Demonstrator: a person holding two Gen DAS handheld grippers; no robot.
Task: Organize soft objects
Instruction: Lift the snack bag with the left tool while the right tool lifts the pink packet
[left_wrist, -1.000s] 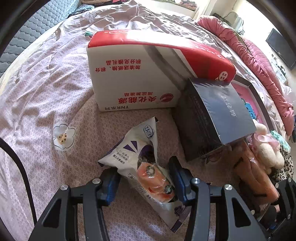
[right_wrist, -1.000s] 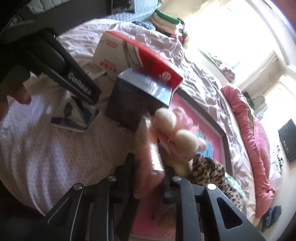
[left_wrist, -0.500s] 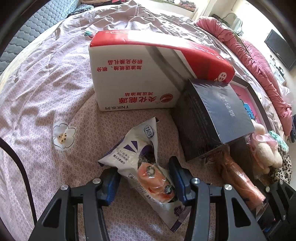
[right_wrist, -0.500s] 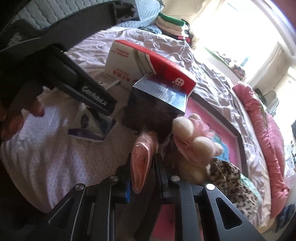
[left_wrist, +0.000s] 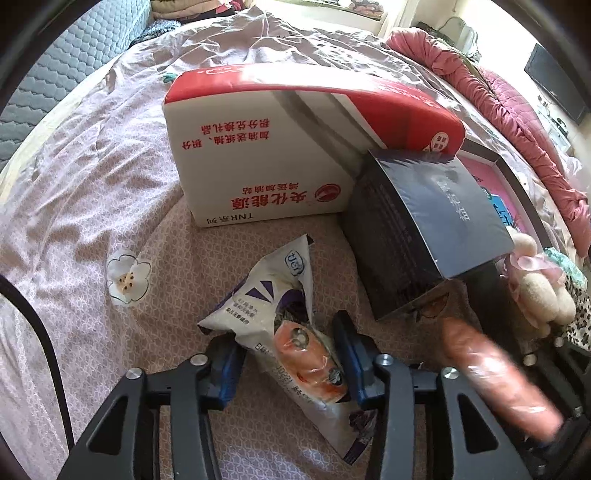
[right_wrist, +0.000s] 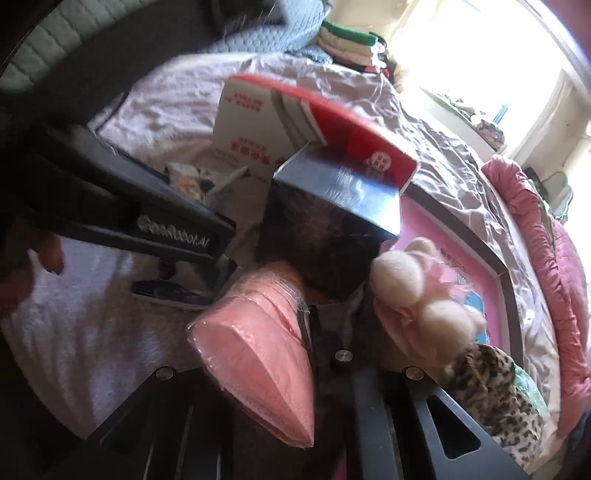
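Note:
My left gripper (left_wrist: 290, 356) is closed around a white and purple soft packet (left_wrist: 284, 306) with an orange picture, lying on the bed. My right gripper (right_wrist: 273, 332) is shut on a pink plastic-wrapped pack (right_wrist: 258, 354) and holds it lifted; the pack also shows at the lower right of the left wrist view (left_wrist: 495, 376). A cream and pink plush toy (right_wrist: 417, 295) lies just right of the pack, next to a leopard-print fabric piece (right_wrist: 491, 398).
A red and white carton (left_wrist: 266, 155) stands on the pink bedsheet (left_wrist: 74, 192). A dark blue box (left_wrist: 424, 221) leans against it. A pink-lined open tray (right_wrist: 472, 266) lies to the right. A rolled pink quilt (left_wrist: 517, 96) runs along the far side.
My right gripper has lifted the pink pack and swung it left, closer to the left gripper. The left gripper and its packet have stayed in place.

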